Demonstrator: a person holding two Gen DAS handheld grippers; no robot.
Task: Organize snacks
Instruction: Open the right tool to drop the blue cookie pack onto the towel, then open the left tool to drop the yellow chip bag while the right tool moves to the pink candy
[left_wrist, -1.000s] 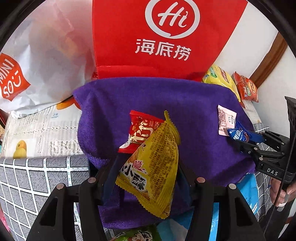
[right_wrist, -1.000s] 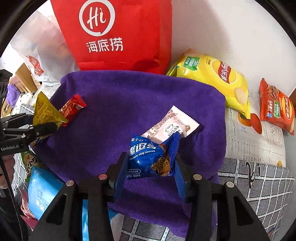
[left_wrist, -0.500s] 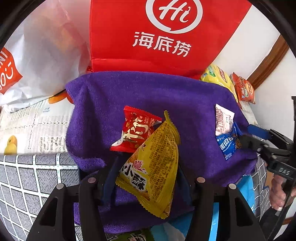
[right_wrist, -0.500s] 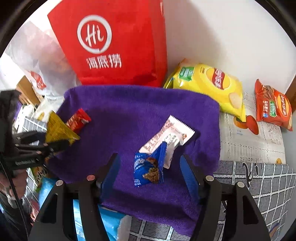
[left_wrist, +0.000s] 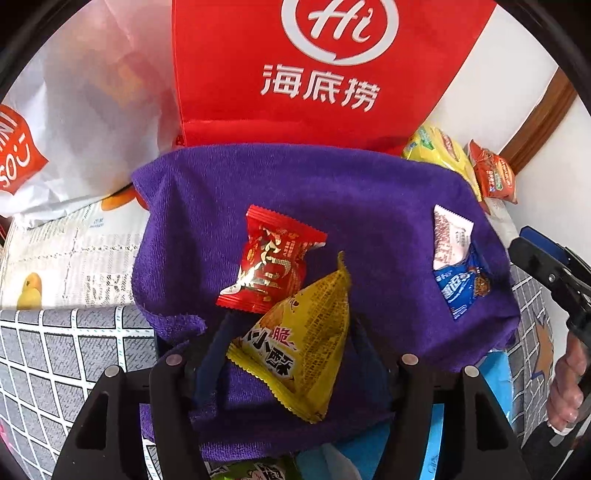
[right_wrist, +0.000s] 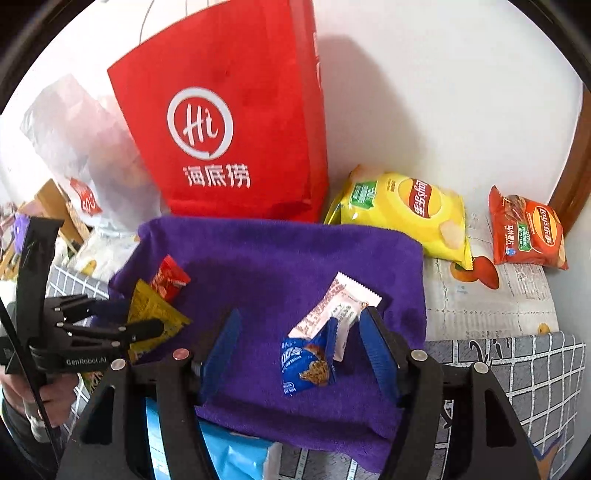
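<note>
Left gripper (left_wrist: 291, 354) has its jaws opening with the yellow snack packet (left_wrist: 299, 350) between them, red packet (left_wrist: 271, 260) just past the tips on the purple towel (left_wrist: 332, 192). Right gripper (right_wrist: 299, 347) is spread, blue cookie packet (right_wrist: 306, 365) lying loose between its jaws. Only the right view shows the chip bags (right_wrist: 413, 214) fully
</note>
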